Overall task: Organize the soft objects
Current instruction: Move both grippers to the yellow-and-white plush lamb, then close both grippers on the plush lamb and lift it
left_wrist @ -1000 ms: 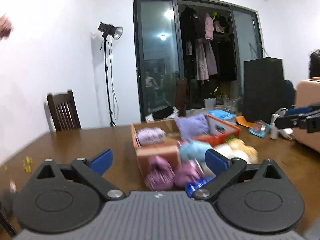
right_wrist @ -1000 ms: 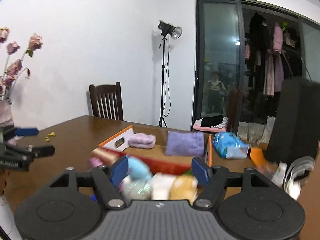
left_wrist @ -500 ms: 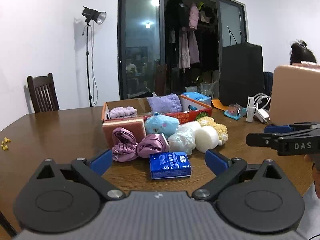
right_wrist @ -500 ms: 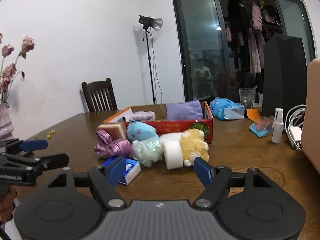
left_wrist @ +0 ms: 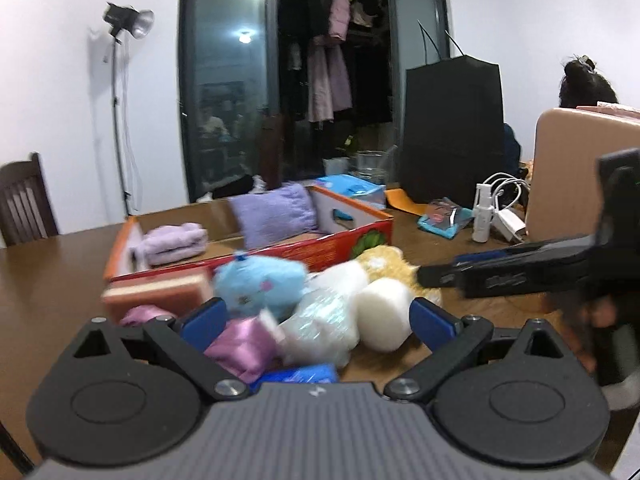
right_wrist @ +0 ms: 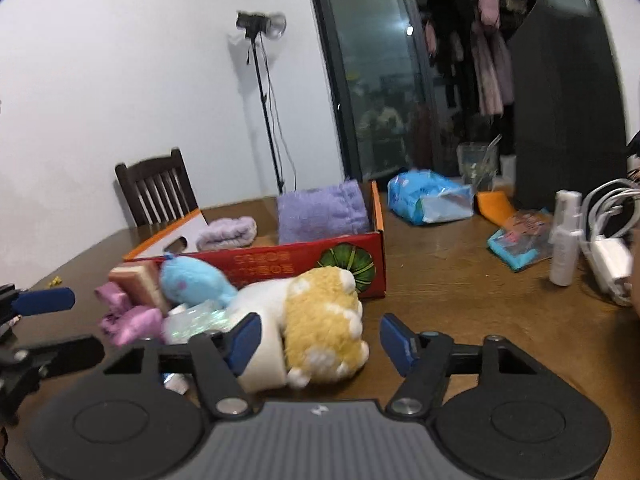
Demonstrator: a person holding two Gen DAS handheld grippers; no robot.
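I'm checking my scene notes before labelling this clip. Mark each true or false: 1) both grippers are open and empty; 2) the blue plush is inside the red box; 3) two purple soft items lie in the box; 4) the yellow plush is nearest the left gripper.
1) True: the left gripper and right gripper are open, holding nothing.
2) False: the blue plush lies on the table in front of the red box.
3) True: a purple towel and a lilac roll.
4) False: the yellow plush lies at the right gripper.

Blue packet (left_wrist: 298, 374) — mostly hidden, blurred
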